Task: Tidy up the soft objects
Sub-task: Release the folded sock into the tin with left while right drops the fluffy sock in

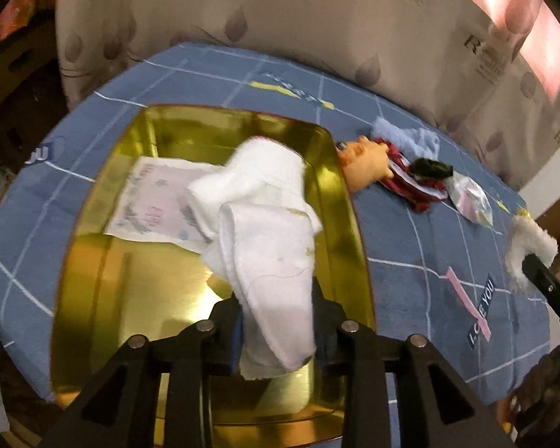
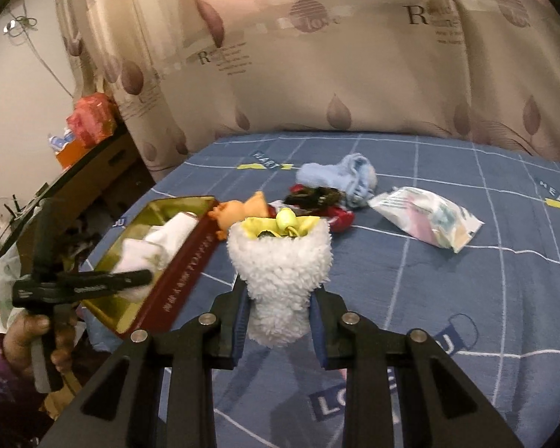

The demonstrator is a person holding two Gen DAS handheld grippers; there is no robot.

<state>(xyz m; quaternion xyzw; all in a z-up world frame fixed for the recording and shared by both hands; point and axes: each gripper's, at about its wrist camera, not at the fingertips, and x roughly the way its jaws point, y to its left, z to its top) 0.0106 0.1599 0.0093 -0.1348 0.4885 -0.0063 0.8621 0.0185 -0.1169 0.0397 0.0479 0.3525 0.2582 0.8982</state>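
My left gripper [image 1: 278,330] is shut on a white cloth [image 1: 265,231] and holds it over the gold tin tray [image 1: 93,261]; the cloth's far end drapes onto a printed paper [image 1: 153,201] in the tray. My right gripper [image 2: 278,321] is shut on a white fluffy pouch [image 2: 282,265] with yellow lining, held above the blue bed sheet. On the sheet lie an orange soft toy [image 1: 366,164], a red-and-dark cloth [image 1: 414,183], a light blue cloth [image 1: 407,134] and a plastic packet [image 2: 425,216]. The tray also shows in the right wrist view [image 2: 183,261].
The blue checked bed sheet [image 2: 466,298] covers the surface. A patterned curtain [image 2: 317,67] hangs behind it. Cardboard boxes and clutter [image 2: 89,142] stand at the left. The left gripper's handle and hand [image 2: 56,291] show in the right wrist view.
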